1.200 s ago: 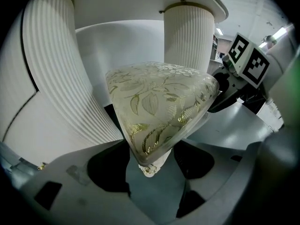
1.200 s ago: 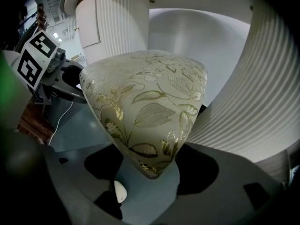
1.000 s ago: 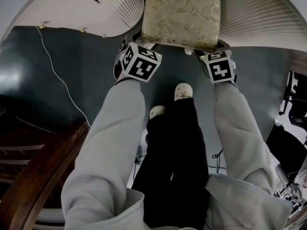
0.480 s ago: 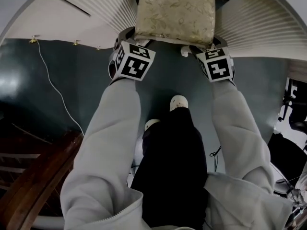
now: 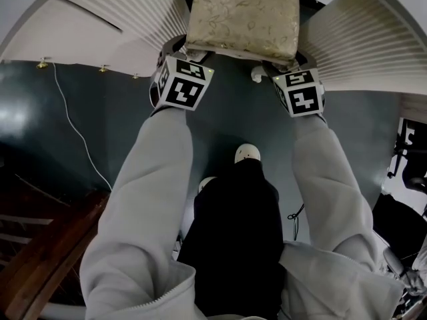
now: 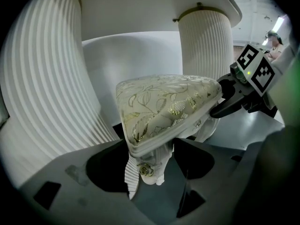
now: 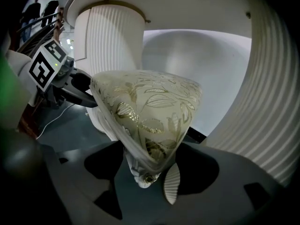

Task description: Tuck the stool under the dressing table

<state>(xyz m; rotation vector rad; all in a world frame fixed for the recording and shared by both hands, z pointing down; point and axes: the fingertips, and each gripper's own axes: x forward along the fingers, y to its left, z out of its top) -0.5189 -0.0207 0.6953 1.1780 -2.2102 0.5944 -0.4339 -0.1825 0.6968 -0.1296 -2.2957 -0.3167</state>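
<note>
**Head view: stool between the pedestals, a near corner in each tongs**

Head view shows the white dressing table (image 5: 127, 19) across the top of the frame. Its two fluted pedestals curve out to left and right, with a gap between them. A dark blue-grey floor (image 5: 233, 119) fills the space in front of it.

The stool (image 5: 243, 15) sits in that gap. Its gold-patterned cushion is roughly level and its near edge is square to the person. The seat reaches away from the person, in between the pedestals. Its far edge runs off the top of the frame, so its long axis cannot be told. In both gripper views a fluted column stands close beside the seat, and the table's top shows above and beyond it.

On the near left corner sit the left tongs (image 6: 154, 172) — jaws spread wide and pressed to the seat's rim on either side of the corner. The carved white leg top and its gold rosette hang between them. On the near right corner the right tongs (image 7: 150, 172) grip the same way, jaws wide on the rim and the leg top between them.

Grey sleeves (image 5: 153, 199) run up to the two grippers. A white shoe (image 5: 247, 153) stands on the floor between the sleeves, and a thin white cable (image 5: 73, 122) trails across the floor at left.
</note>
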